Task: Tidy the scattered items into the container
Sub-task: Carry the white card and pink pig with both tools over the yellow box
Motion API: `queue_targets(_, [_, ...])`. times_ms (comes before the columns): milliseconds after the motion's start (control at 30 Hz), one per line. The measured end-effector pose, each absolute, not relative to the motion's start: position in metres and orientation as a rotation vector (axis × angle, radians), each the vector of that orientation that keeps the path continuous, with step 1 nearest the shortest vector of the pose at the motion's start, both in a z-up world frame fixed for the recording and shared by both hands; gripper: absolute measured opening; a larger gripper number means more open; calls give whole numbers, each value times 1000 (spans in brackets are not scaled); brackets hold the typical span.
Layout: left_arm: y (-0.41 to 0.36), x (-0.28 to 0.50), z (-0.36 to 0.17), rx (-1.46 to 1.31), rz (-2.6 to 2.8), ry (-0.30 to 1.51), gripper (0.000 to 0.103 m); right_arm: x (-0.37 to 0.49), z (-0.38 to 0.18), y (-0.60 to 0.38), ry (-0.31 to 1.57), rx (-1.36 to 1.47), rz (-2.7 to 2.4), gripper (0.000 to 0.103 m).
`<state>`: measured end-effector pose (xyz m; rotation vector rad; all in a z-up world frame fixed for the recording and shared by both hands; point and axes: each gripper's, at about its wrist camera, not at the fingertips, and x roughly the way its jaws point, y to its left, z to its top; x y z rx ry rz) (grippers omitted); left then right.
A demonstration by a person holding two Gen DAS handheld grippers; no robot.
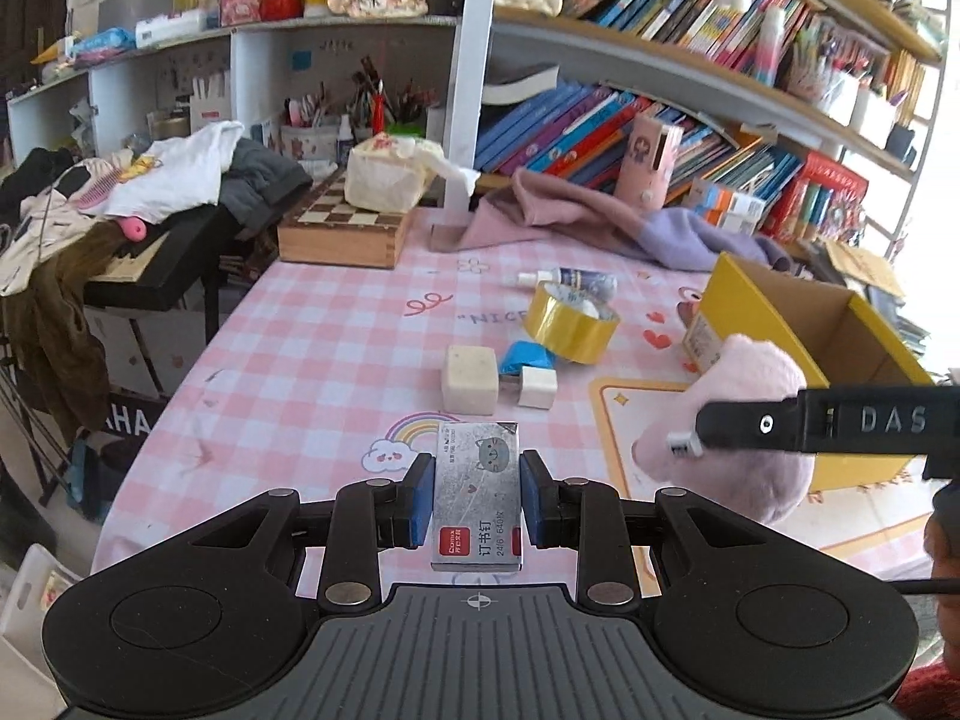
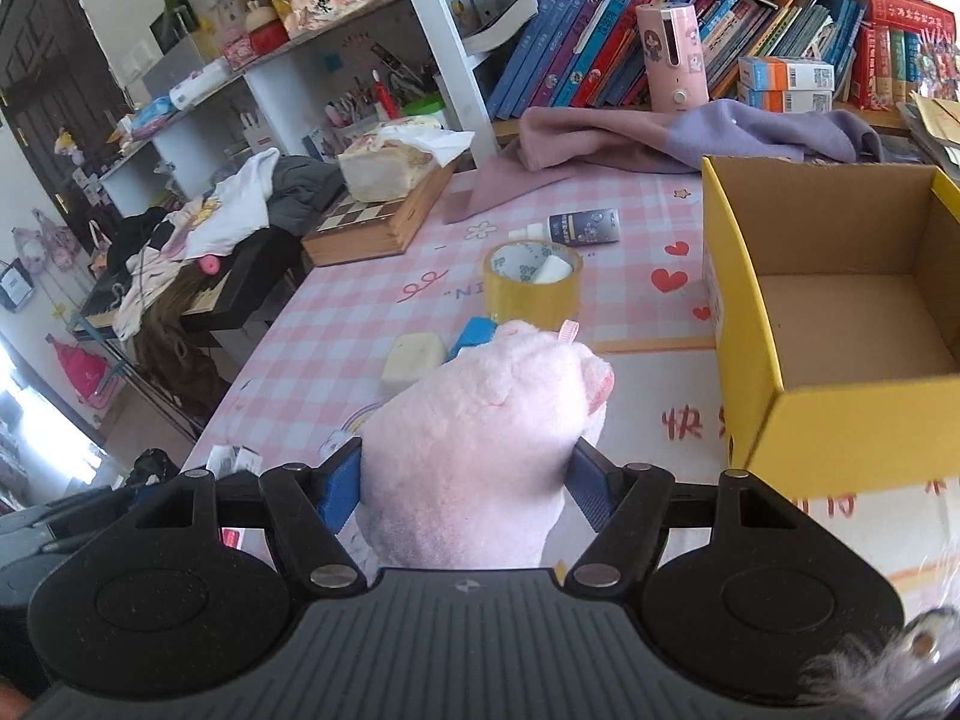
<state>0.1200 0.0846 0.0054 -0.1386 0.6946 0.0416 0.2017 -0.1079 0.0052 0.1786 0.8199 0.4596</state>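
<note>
My left gripper (image 1: 477,501) is shut on a grey staple box (image 1: 477,495) held above the pink checked tablecloth (image 1: 312,348). My right gripper (image 2: 465,489) is shut on a pink plush toy (image 2: 480,450), also seen in the left wrist view (image 1: 738,414), just left of the open yellow cardboard box (image 2: 840,420). The box looks empty. On the cloth lie a yellow tape roll (image 2: 533,288), a small dark bottle (image 2: 579,227), a cream block (image 2: 413,357), a blue item (image 2: 474,333) and a small white cube (image 1: 537,387).
A wooden chess box (image 1: 345,231) with a tissue pack on it stands at the table's far left. A pink and purple cloth (image 2: 660,141) lies at the back below bookshelves. A clothes pile (image 1: 150,186) covers a black stand off the left edge.
</note>
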Motion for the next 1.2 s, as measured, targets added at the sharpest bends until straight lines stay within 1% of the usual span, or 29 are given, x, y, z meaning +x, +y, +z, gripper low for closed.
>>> queue_targets(233, [82,81,9,-138,6,683,28,155,9,-111,788,151,420,68])
queue_targets(533, [72,41,9,-142,-70,679,28,99,5,-123,791,114,358,68])
queue_targets(833, [60,26,7,-139,-140,684,28,71,1,-141,822,138,286,68])
queue_targets(1200, [31,25,1,-131,-249,704,28,46,-5,-168,845,145,203,68])
